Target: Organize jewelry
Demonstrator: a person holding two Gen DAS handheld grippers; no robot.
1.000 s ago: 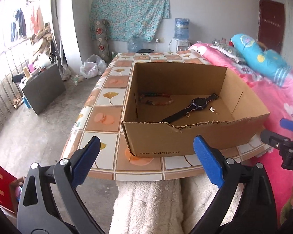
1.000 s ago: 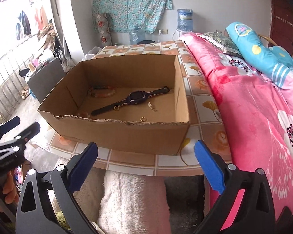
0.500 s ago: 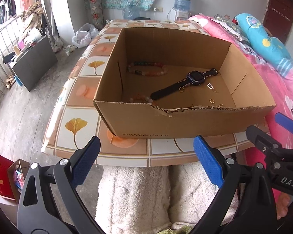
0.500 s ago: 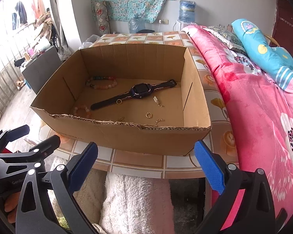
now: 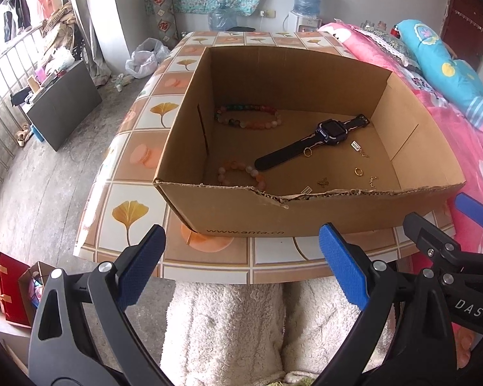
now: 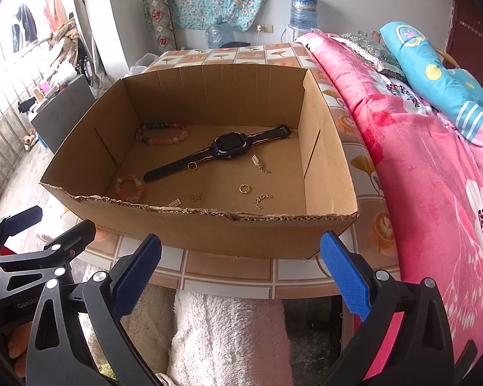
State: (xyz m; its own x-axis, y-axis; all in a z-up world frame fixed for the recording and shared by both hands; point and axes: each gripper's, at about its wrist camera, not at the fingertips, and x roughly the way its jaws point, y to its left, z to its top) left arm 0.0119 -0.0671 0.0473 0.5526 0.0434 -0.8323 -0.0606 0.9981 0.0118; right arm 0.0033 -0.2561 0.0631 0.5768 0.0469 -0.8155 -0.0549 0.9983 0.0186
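An open cardboard box (image 5: 228, 212) (image 6: 241, 234) stands on the tiled table. Inside lie a black wristwatch (image 5: 330, 130) (image 6: 228, 146), a multicoloured bead bracelet (image 5: 248, 117) (image 6: 162, 133), a smaller pink bead bracelet (image 5: 241, 173) (image 6: 130, 188), two gold rings (image 5: 358, 171) (image 6: 244, 188) and several small gold chain pieces and charms (image 6: 260, 201). My left gripper (image 5: 241, 268) is open in front of the box's near wall. My right gripper (image 6: 241, 270) is open too, just to the right, holding nothing.
A pink floral blanket (image 6: 434, 177) and a blue pillow (image 6: 434, 74) lie on the bed right of the table (image 5: 138, 212). White fluffy fabric (image 5: 228, 328) sits below the table edge. A red bag (image 5: 13, 289) stands on the floor at left.
Both grippers have risen and tipped down, so more of the box floor and the small gold pieces near the front wall show. Nothing in the box has moved.
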